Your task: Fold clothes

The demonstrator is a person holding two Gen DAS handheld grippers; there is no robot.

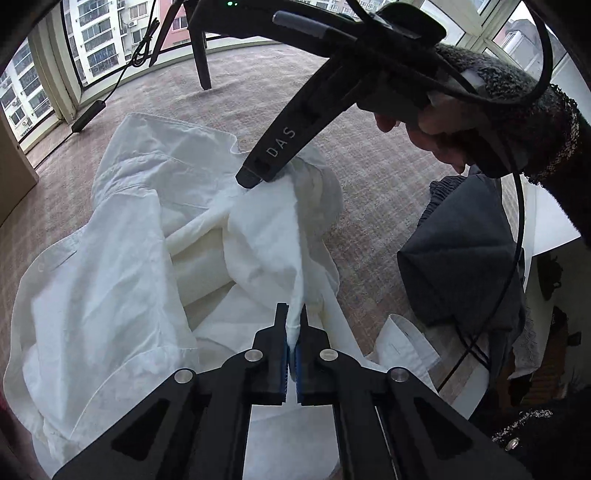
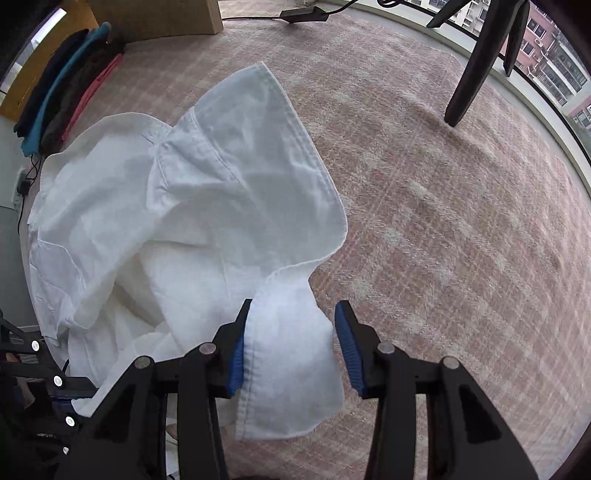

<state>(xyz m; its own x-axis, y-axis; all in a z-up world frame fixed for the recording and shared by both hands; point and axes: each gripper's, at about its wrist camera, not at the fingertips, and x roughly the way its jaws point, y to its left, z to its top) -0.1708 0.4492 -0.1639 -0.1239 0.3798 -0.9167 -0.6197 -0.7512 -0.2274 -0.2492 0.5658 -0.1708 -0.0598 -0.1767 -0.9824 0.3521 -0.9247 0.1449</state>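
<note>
A crumpled white shirt [image 1: 110, 266] lies on the pinkish plaid carpet [image 1: 369, 192]. My left gripper [image 1: 293, 317] is shut on a raised fold of the shirt, and the cloth rises from its blue pads. In the right wrist view the same white shirt [image 2: 192, 192] spreads to the left. My right gripper [image 2: 293, 332] stands open, with a hemmed flap of the shirt lying loose between its fingers. In the left wrist view a person's hand [image 1: 436, 136] in a dark knit sleeve holds the right gripper [image 1: 255, 177], whose tip touches the shirt.
A folded dark grey garment [image 1: 461, 258] lies to the right. A stack of folded dark, teal and pink clothes [image 2: 66, 85] sits by a cardboard box [image 2: 155, 18]. A black furniture leg [image 2: 476, 62], a power brick with cable [image 1: 88, 116] and curved windows border the carpet.
</note>
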